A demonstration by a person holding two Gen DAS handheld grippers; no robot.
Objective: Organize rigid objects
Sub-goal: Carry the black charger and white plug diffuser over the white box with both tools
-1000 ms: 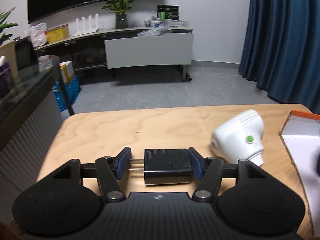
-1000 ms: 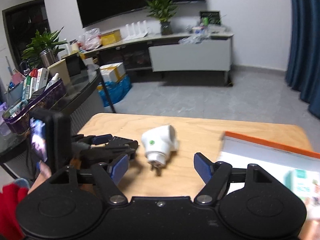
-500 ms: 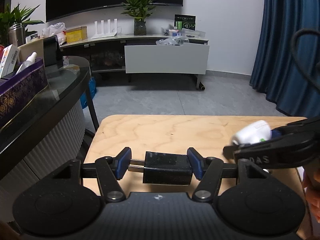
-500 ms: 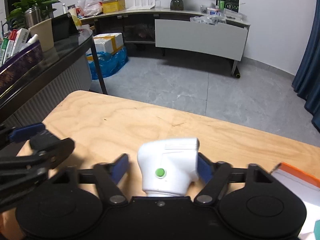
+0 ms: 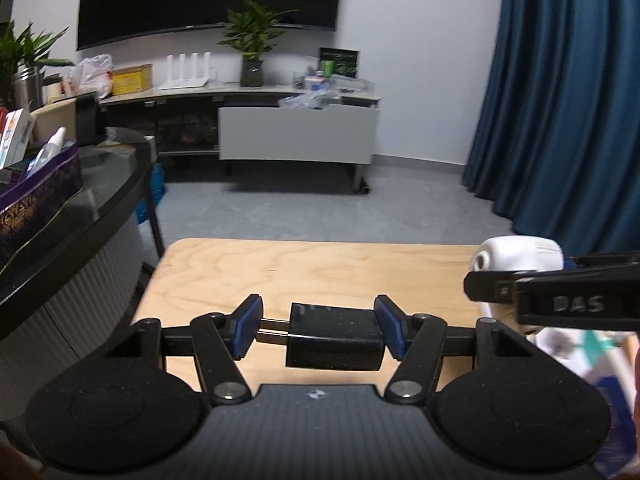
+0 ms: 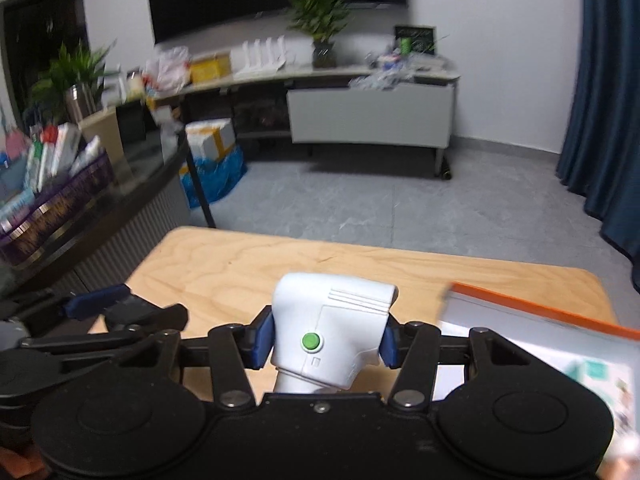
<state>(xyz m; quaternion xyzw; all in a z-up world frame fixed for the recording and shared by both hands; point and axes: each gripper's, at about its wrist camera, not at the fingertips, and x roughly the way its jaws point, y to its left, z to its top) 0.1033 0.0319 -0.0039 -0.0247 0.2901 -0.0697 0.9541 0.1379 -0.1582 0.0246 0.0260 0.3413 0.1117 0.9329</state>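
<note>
My left gripper [image 5: 319, 326] is shut on a black charger block [image 5: 334, 338]; its metal prongs point left and it hangs above the wooden table [image 5: 320, 264]. My right gripper [image 6: 326, 340] has its jaws closing on a white plug adapter [image 6: 336, 320] with a green button. Both blue pads press on the adapter's sides, and it is off the table [image 6: 240, 264]. In the left wrist view the adapter [image 5: 516, 254] shows at the right, above a black finger [image 5: 560, 296] of the right gripper. The left gripper's fingers [image 6: 100, 312] reach in low on the left of the right wrist view.
A flat pouch with an orange edge [image 6: 540, 320] lies on the table's right side, with printed items inside. A dark glass side table [image 5: 100, 200] with a purple box stands to the left. Beyond are grey floor, a low media shelf [image 5: 296, 140] and blue curtains [image 5: 560, 120].
The white adapter lay on the table; the right gripper came around it, closed on it and lifted it. The left gripper rose and drew back with the black charger.
</note>
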